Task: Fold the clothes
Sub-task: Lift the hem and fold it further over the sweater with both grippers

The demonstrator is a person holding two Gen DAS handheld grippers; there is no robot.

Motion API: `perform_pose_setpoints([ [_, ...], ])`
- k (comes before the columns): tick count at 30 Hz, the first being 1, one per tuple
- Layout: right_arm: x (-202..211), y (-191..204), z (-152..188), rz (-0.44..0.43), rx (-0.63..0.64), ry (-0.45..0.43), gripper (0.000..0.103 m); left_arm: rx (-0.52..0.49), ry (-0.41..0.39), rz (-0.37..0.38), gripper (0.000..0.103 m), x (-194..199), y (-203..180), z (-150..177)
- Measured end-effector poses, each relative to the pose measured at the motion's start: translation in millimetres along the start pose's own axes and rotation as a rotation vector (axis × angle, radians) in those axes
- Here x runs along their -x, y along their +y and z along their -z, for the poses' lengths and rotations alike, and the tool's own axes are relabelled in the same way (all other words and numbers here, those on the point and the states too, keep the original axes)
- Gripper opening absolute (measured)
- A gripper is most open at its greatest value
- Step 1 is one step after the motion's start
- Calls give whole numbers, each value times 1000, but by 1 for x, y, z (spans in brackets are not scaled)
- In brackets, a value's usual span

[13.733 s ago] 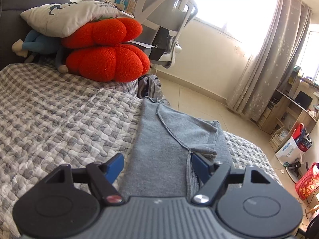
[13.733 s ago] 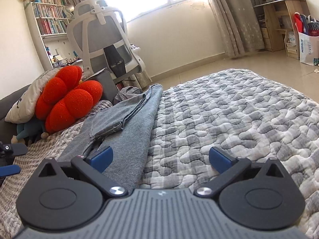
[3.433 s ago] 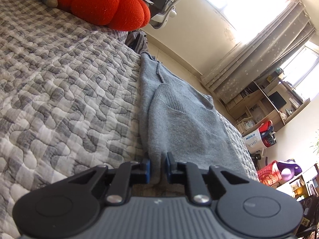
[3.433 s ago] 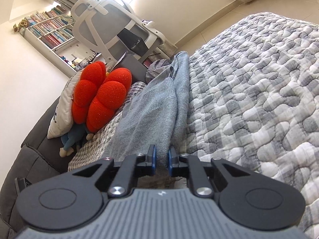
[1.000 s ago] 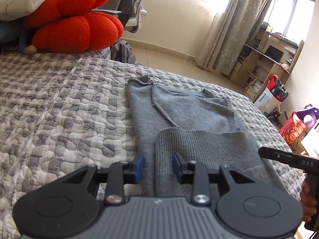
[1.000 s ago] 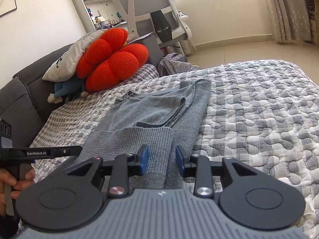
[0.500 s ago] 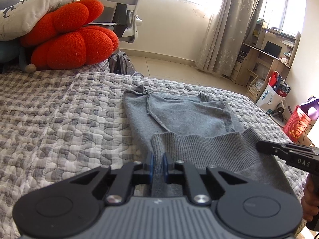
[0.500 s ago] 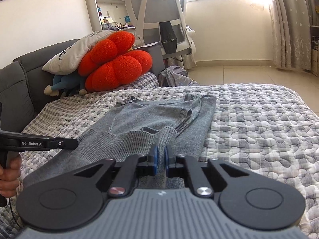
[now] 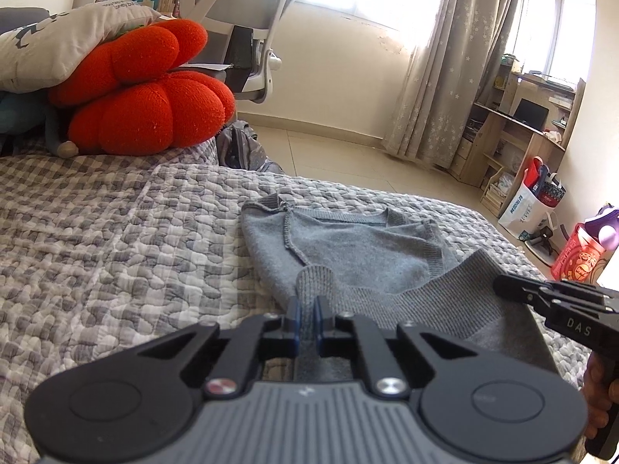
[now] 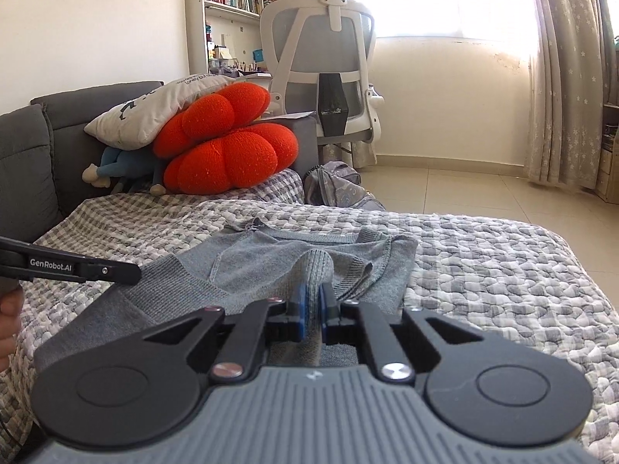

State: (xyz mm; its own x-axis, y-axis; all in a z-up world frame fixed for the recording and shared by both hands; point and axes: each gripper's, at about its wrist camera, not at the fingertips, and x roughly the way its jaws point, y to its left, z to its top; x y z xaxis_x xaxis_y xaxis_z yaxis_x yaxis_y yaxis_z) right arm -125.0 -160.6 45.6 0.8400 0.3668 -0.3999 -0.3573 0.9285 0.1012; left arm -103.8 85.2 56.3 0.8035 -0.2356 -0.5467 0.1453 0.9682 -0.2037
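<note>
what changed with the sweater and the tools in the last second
Both tools have just closed on the ribbed hem of the grey knitted sweater: the left tool and right tool each pinch a corner and lift it slightly. The red knitted cushion and checked quilt stayed put.

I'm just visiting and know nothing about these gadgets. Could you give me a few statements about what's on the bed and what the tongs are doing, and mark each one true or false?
1. Both the left tongs and the right tongs pinch the grey sweater. True.
2. The sweater hangs over the office chair. False: it lies on the quilt.
3. A red cushion sits under a white pillow. True.
4. The tongs gape wide open. False: both are shut on knit fabric.
</note>
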Motion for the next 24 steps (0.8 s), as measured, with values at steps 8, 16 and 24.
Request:
perform_pose_setpoints([
  [8,-18,-7,16,39,-19,81,9,34,34,-12,7,-15,10,13],
  [16,-20,-14,19,43,-45,114,12,39,42,-20,8,-18,12,19],
  [24,-27,2,20,105,40,135,18,44,41,-35,15,-17,16,25],
])
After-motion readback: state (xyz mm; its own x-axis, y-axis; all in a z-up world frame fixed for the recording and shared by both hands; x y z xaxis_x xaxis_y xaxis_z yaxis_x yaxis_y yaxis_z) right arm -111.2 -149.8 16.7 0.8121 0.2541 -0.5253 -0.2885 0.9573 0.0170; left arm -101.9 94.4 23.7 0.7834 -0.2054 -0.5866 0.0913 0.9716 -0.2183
